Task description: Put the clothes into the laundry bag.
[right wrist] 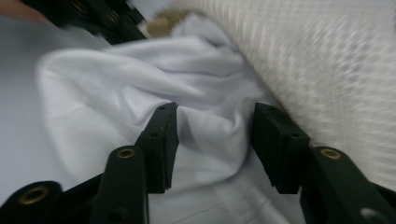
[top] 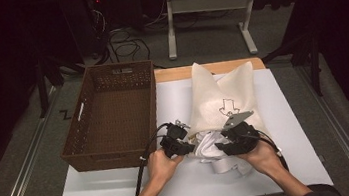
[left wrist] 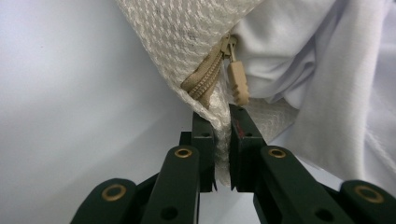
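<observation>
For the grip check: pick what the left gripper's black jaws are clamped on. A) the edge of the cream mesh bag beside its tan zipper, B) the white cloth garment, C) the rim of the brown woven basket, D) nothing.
A: in the left gripper view, the left gripper has its jaws pinched on the cream mesh bag edge, just below the tan zipper pull.

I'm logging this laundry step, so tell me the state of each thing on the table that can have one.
mesh laundry bag: unzipped at the near end, lying flat on the table.
zipper: open, its pull hanging loose.
white garment: crumpled, partly out of the bag's mouth.
brown basket: upright, nothing visible inside.
left gripper: shut on the bag's edge.
right gripper: open over the garment.
</observation>
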`<state>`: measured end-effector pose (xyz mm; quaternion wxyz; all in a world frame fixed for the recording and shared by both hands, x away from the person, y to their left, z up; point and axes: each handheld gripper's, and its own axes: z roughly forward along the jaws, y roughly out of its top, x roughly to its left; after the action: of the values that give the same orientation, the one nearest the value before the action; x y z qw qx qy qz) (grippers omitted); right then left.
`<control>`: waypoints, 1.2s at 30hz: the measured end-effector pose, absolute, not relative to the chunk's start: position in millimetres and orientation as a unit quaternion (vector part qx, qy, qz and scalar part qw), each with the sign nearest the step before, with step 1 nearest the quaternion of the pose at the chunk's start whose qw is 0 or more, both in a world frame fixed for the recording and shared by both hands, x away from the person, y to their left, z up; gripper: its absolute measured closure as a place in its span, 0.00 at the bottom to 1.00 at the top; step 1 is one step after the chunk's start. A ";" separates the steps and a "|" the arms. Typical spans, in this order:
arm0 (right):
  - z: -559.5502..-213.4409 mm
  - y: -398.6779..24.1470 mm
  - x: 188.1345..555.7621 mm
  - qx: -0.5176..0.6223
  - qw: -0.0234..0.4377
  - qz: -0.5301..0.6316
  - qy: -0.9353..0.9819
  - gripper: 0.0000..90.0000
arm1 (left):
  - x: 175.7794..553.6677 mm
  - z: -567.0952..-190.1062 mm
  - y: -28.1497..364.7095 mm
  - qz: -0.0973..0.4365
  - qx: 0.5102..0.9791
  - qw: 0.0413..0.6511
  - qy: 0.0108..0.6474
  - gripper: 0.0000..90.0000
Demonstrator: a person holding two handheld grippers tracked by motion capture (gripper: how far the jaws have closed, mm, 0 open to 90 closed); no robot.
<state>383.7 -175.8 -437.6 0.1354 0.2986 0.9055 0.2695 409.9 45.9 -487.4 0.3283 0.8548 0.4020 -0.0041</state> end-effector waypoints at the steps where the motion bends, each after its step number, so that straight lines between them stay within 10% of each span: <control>1: -445.6 -173.4 387.7 0.299 0.141 0.258 0.908 0.56 | 409.6 -487.2 46.0 -0.004 0.854 0.330 0.403 0.91; 14: -458.1 -174.3 404.4 0.308 0.185 0.225 0.906 0.94 | 405.0 -480.1 49.8 -0.008 0.851 0.344 0.397 0.93; 23: -455.1 -184.8 432.2 0.362 0.239 0.214 0.875 0.95 | 400.4 -475.3 48.3 0.004 0.856 0.344 0.387 0.94; 36: -430.5 -208.4 396.8 0.350 0.190 0.292 0.869 0.71 | 401.8 -480.9 47.4 -0.001 0.858 0.334 0.390 0.92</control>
<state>396.8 -208.4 -430.5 0.1902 0.3502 0.8694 0.2922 401.8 47.4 -480.9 0.3336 0.8585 0.3895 -0.0014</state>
